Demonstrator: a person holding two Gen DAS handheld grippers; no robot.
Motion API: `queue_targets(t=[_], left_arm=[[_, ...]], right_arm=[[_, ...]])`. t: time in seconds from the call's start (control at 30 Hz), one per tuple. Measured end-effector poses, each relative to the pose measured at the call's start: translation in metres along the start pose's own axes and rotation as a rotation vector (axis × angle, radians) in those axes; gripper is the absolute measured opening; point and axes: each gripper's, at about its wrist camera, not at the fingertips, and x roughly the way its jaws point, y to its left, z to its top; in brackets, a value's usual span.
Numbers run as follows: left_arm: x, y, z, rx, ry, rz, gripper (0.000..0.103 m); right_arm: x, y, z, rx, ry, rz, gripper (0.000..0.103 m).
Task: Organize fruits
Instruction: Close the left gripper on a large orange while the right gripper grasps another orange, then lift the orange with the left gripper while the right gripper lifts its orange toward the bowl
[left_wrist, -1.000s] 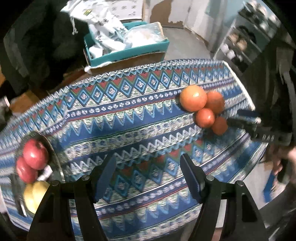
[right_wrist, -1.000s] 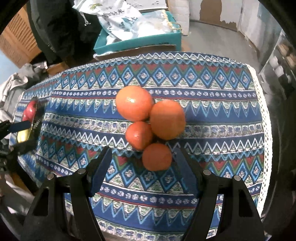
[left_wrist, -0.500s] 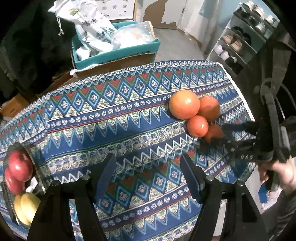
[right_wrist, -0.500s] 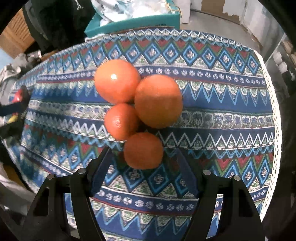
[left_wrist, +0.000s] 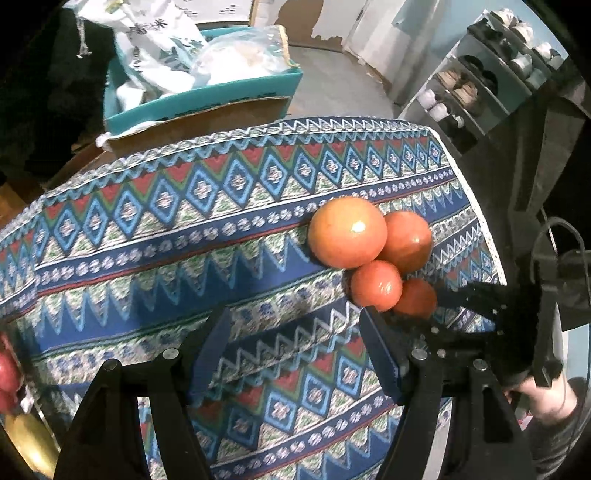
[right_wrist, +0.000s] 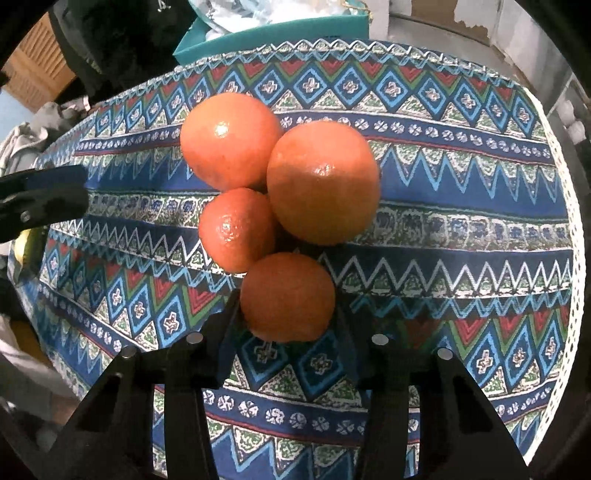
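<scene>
Four oranges cluster on the patterned tablecloth (right_wrist: 443, 206): two large ones (right_wrist: 229, 140) (right_wrist: 323, 182) and a small one (right_wrist: 236, 229) behind the nearest small orange (right_wrist: 288, 295). My right gripper (right_wrist: 286, 310) points down, its jaws closing on that nearest orange with a pad against each side. The left wrist view shows the same small orange (left_wrist: 419, 299) between the right gripper's black fingers (left_wrist: 465, 299). My left gripper (left_wrist: 295, 332) hangs open over bare cloth, just left of the cluster, with nothing between its fingers.
A red apple (left_wrist: 7, 369) and a yellow fruit (left_wrist: 22, 439) show at the far left edge. A teal box (left_wrist: 199, 99) with bags stands behind the table. A shoe rack (left_wrist: 480, 74) is at the right. A person's hand (left_wrist: 543, 402) holds the right gripper.
My right gripper came down over the nearest small orange and shut on it. My left gripper moved right and lower toward the oranges, so the fruit plate slid to the frame's left edge.
</scene>
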Motion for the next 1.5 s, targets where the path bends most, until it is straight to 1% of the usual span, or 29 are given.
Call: queue_targets(t=[0.1,0.23,0.37,0.47,0.5,0.63,0.77,0.87,1.0,1.13,1.23,1.27,1.3,1.33,1.4,1.5], left_arm=[[0.008,-0.003,0.007,-0.006,0.001,-0.013,0.080],[0.019,-0.007,0.018,-0.018,-0.002,-0.036,0.080],[0.029,-0.006,0.030,-0.070,-0.008,-0.069,0.082],[0.035,-0.004,0.039,-0.105,-0.024,-0.086,0.083],[0.037,-0.004,0.043,-0.117,-0.027,-0.095,0.084],[0.047,-0.002,0.052,-0.161,-0.017,-0.148,0.086],[0.057,0.001,0.055,-0.213,0.001,-0.191,0.086],[0.066,0.000,0.057,-0.232,0.023,-0.217,0.086],[0.079,-0.002,0.058,-0.241,0.052,-0.209,0.086],[0.090,-0.005,0.056,-0.253,0.078,-0.218,0.086],[0.091,-0.011,0.055,-0.220,0.066,-0.199,0.087],[0.091,-0.012,0.055,-0.218,0.065,-0.207,0.087],[0.092,-0.013,0.055,-0.221,0.068,-0.222,0.085],[0.093,-0.014,0.055,-0.218,0.072,-0.229,0.070],[0.092,-0.019,0.054,-0.183,0.072,-0.203,0.071],[0.087,-0.030,0.051,-0.105,0.047,-0.133,0.071]], right_arm=[[-0.014,-0.004,-0.001,0.026,-0.029,0.005,0.046],[-0.035,-0.009,0.002,0.056,-0.084,0.002,0.046],[-0.056,-0.023,0.007,0.113,-0.143,0.014,0.046],[-0.067,-0.033,0.015,0.146,-0.178,0.006,0.046],[-0.069,-0.037,0.017,0.155,-0.186,0.003,0.046],[-0.070,-0.048,0.020,0.186,-0.195,-0.001,0.046],[-0.067,-0.055,0.019,0.192,-0.184,-0.009,0.046],[-0.060,-0.057,0.020,0.197,-0.173,-0.010,0.046],[-0.056,-0.057,0.022,0.199,-0.171,-0.010,0.046],[-0.056,-0.060,0.022,0.207,-0.174,-0.007,0.046],[-0.056,-0.062,0.021,0.217,-0.174,-0.005,0.046],[-0.056,-0.063,0.021,0.221,-0.174,-0.003,0.046],[-0.056,-0.063,0.021,0.222,-0.173,-0.002,0.046],[-0.057,-0.064,0.021,0.224,-0.174,-0.002,0.046],[-0.058,-0.063,0.022,0.223,-0.175,-0.003,0.046],[-0.059,-0.061,0.022,0.220,-0.178,-0.005,0.046]])
